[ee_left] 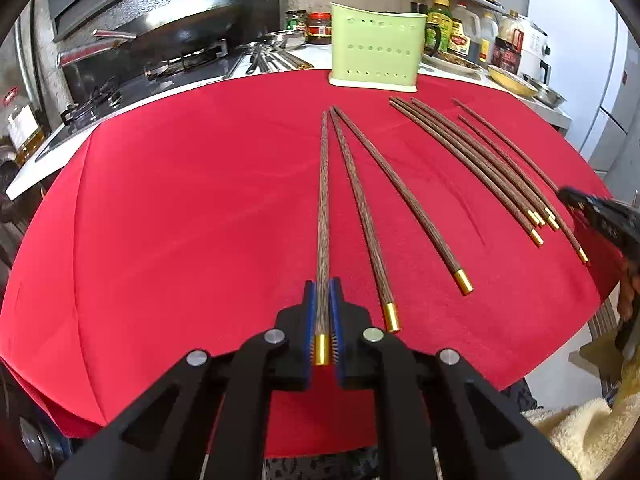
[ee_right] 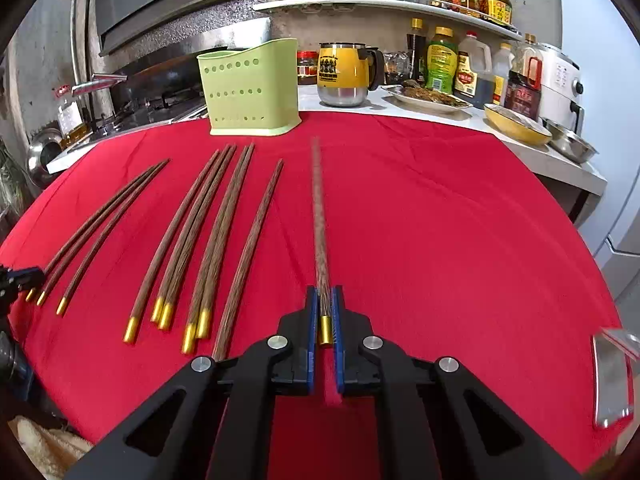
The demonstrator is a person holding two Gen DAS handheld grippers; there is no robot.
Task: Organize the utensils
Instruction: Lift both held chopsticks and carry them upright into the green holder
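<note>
Dark wooden chopsticks with gold end caps lie on a red cloth (ee_left: 180, 208). My left gripper (ee_left: 323, 292) is shut on one chopstick (ee_left: 322, 208) near its gold cap; the stick points toward a green perforated utensil holder (ee_left: 376, 54). Two loose chopsticks (ee_left: 360, 216) lie just right of it and several more (ee_left: 472, 164) farther right. My right gripper (ee_right: 325, 300) is shut on another chopstick (ee_right: 319, 216), which looks blurred. Several loose chopsticks (ee_right: 208, 240) lie to its left, and the holder (ee_right: 252, 88) stands at the cloth's far edge.
A stove with a wok (ee_left: 168, 36) is at the back left. A yellow mug (ee_right: 344, 74), bottles (ee_right: 442, 60), a plate of food (ee_right: 428, 98), bowls (ee_right: 516, 124) and a white cooker (ee_right: 560, 80) line the counter. A metal object (ee_right: 610, 380) lies at the cloth's right edge.
</note>
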